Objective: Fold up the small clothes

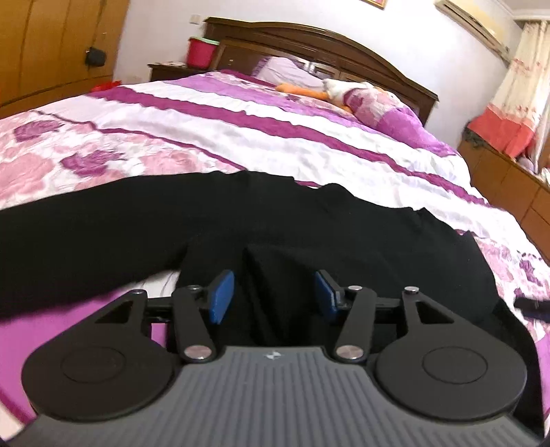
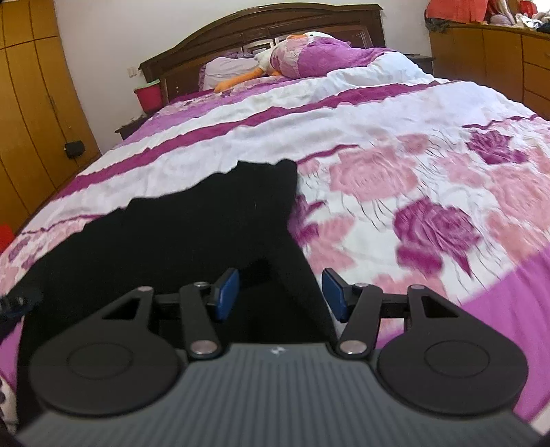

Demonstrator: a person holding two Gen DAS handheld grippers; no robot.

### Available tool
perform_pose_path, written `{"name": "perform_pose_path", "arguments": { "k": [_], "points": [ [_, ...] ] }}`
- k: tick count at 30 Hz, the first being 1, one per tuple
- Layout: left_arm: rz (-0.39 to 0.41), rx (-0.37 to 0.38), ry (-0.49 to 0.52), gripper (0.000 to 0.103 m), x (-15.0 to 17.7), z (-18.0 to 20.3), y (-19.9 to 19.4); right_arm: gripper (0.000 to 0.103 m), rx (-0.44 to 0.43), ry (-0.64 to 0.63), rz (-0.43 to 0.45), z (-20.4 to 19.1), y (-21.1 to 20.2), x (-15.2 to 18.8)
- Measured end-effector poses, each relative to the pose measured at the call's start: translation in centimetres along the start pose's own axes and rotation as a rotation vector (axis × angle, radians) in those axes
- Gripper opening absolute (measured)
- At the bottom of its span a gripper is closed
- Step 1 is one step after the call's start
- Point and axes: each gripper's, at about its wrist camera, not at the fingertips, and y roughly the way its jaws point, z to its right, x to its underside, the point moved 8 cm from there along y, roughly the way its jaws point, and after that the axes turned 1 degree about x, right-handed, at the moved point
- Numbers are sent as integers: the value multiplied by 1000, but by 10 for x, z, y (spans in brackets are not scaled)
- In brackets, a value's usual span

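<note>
A black garment lies spread on the purple and pink floral bedspread. In the left wrist view my left gripper is open, its blue pads set apart over a raised fold of the black cloth. In the right wrist view the same garment lies to the left and ahead. My right gripper is open over the garment's near right edge, with black cloth between the pads. Nothing shows as gripped.
The bed runs ahead to a dark wooden headboard. A stuffed goose and pillows lie at the head. A red bucket stands on a nightstand. Wooden wardrobes stand left, drawers right.
</note>
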Motion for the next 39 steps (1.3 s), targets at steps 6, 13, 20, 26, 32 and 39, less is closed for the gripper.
{"name": "perform_pose_path", "arguments": {
  "k": [6,13,20,26,32,39],
  "points": [
    [-16,6,14,58,-6,-1,33,57,12,8,1,-2,52,-34],
    [-29,32,5,56,-6,-1,49,57,3,53,-30,1,115,-51],
    [8,67,54,10,-8,13,50,29,-17,24,38,-6,134,-55],
    [157,52,131,10,-48,36,39,14,-8,-5,203,-6,113,-66],
    [158,-7,192,10,-70,42,75,9,91,31,268,13,116,-76],
    [-9,-64,194,11,-35,22,116,12,76,82,147,26,143,-63]
  ]
}}
